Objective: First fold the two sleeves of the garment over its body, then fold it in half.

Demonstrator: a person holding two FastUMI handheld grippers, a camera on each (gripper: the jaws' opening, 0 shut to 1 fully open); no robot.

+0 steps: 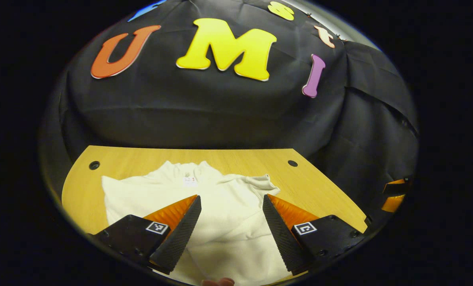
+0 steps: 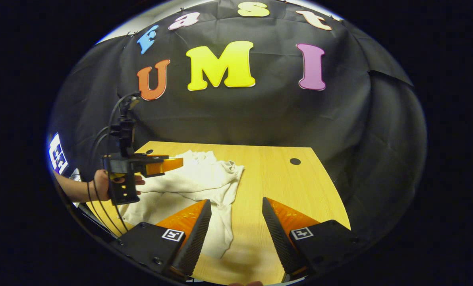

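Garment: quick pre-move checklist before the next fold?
1. Left gripper open and free: ok, fingers apart above the garment, nothing between them.
2. Right gripper open and free: ok, fingers apart over the table, beside the garment's edge.
3. Garment fully on the table: ok as far as seen; its near hem runs out of sight at the bottom of both views.
4. Right sleeve folded over the body: looks ok, cloth is doubled along that edge.
5. Left sleeve folded: cannot tell.
6. Garment flat: not ok, wrinkled near the collar.
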